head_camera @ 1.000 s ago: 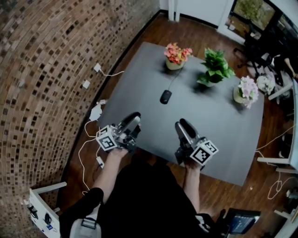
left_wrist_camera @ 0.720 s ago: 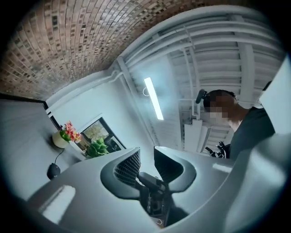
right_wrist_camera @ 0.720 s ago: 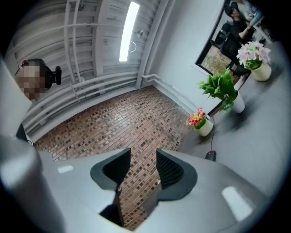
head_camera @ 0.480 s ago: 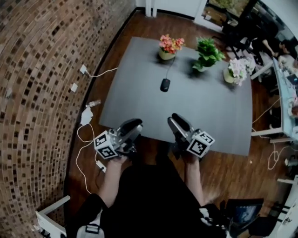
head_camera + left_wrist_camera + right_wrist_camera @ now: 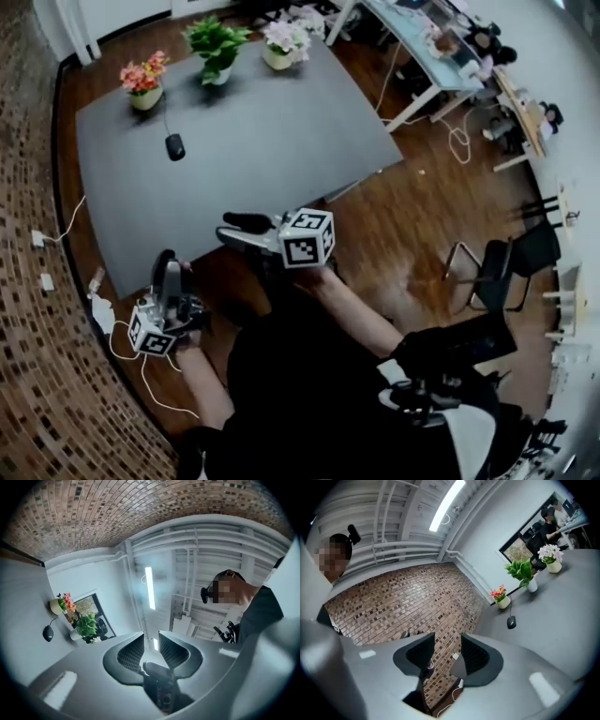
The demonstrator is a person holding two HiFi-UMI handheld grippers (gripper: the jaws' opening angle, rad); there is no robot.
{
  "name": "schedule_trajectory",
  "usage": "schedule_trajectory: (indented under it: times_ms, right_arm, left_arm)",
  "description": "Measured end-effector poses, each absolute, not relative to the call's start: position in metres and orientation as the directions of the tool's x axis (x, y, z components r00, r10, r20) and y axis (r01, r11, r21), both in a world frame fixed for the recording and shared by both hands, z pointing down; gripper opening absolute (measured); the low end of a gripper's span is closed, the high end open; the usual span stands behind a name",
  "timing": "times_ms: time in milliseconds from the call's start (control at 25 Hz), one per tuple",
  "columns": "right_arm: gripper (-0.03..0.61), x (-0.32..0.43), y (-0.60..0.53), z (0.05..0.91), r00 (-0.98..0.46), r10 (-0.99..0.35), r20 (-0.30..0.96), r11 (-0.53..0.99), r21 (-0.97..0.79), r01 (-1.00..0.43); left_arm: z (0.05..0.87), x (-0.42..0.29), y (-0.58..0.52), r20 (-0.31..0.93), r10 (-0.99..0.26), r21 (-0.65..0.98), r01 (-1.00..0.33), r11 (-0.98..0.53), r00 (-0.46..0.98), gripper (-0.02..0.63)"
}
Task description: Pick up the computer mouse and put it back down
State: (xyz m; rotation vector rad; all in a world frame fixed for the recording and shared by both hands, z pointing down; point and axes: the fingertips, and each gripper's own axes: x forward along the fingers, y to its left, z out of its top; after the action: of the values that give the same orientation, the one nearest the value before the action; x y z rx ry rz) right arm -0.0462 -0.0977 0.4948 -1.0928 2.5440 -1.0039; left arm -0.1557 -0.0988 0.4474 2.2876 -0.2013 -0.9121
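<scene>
Mouse (image 5: 174, 145): is lying flat on the grey table (image 5: 272, 131), toward the table's far end on its brick-wall side. Nothing is touching it. Its cable (image 5: 167, 111) is running toward the far edge of the table, up to the pot of orange flowers (image 5: 141, 82).

Left gripper (image 5: 151, 637): you are holding it at the table's near edge, by the near corner on the brick-wall side. It is tilting upward. The fingers are sitting closed, only a thin slit showing between the ribbed pads, and they are gripping nothing.

Right gripper (image 5: 448, 641): you are holding it roughly level, its tip reaching the table's near edge around the middle. The fingers are drawn close together with a narrow gap, and nothing is sitting between them.

Both grippers are staying well apart from the mouse.

Also standing along the table's far edge: a green plant (image 5: 216, 42) and a pot of pale flowers (image 5: 286, 39).
</scene>
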Motion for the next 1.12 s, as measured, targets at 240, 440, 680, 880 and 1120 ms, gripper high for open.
schedule_trajectory:
  times_ms: [240,440,680,880,1120]
  right_arm:
    - [0.170,-0.034,-0.076,0.471,-0.676,-0.735,0.053,0.503,-0.626,-0.595]
    - [0.170,-0.029,-0.078,0.451,-0.702,-0.712,-0.004,0.556,-0.615,-0.560]
    - [0.138,0.013,-0.053,0.430,-0.707,-0.706,-0.050,0.577,-0.620,-0.532]
    - [0.002,0.061,-0.039,0.443,-0.669,-0.739,-0.087,0.553,-0.646,-0.527]
    - [0.002,0.087,-0.032,0.462,-0.665,-0.741,-0.095,0.548,-0.658,-0.517]
  left_arm:
    - [0.427,-0.136,-0.075,-0.574,-0.295,0.600,0.147,-0.786,0.764,0.098]
    - [0.424,-0.136,-0.071,-0.556,-0.325,0.599,0.098,-0.795,0.765,0.098]
    - [0.404,-0.087,-0.038,-0.509,-0.317,0.606,0.071,-0.792,0.800,0.098]
    - [0.429,-0.035,-0.029,-0.410,-0.292,0.653,0.054,-0.756,0.864,0.098]
    - [0.454,-0.004,-0.019,-0.343,-0.287,0.680,0.026,-0.732,0.894,0.098]
